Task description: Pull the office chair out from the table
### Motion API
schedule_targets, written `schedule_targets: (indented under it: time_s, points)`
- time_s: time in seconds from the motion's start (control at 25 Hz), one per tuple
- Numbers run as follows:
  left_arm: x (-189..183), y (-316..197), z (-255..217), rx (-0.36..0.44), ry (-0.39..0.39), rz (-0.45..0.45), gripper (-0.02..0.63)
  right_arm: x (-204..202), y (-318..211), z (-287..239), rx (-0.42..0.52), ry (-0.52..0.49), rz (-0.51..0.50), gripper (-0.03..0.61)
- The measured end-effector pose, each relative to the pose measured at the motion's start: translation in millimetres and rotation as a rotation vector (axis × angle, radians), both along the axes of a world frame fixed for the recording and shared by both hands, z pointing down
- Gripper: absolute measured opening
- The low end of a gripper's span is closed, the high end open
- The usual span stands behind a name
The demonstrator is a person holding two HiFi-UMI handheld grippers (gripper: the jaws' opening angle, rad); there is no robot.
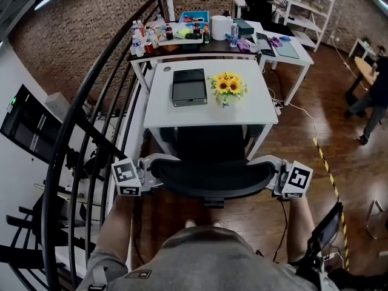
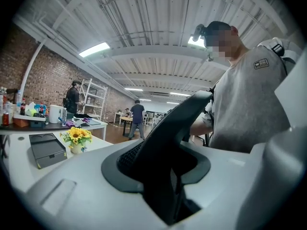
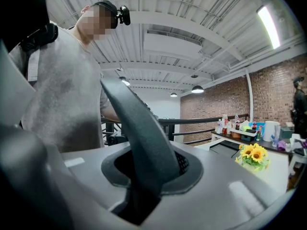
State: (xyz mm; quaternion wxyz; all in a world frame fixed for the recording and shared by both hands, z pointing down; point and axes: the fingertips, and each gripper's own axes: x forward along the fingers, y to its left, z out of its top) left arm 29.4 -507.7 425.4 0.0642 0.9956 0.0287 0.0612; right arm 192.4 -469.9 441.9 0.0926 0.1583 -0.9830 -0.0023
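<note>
Found left gripper [image 1: 154, 176] and right gripper [image 1: 272, 176] clamped on opposite back edges of the office chair [image 1: 212, 178], apparently for an even pull from the table [image 1: 182, 117].

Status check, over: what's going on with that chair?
Left gripper, right gripper: both clamped on office chair backrest. Seat under white table. Only the person's feet behind it.
</note>
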Motion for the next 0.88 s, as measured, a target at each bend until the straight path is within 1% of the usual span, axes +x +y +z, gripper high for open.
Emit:
schedule_targets:
  time_s: [0.2,0.36,0.52,0.8,0.88]
  points:
    - [-3,21,0,-0.005,0.004,-0.01,0.147,-3,22,-1,0.006,-0.013,-0.013,0.11]
    - [-4,36,-1,0.001,0.022,-0.024,0.15,-4,38,-3,0.014,-0.021,-0.015,0.109]
    - [-8,50,1,0.0,0.025,-0.032,0.155,-7,53,2,0.016,-0.008,-0.027,0.106]
    - [-14,87,0,-0.004,0.026,-0.006,0.15,-14,89,-2,0.01,-0.024,-0.02,0.107]
    - [-17,100,0,-0.008,0.021,0.001,0.15,-18,102,-1,0.009,-0.015,-0.012,0.108]
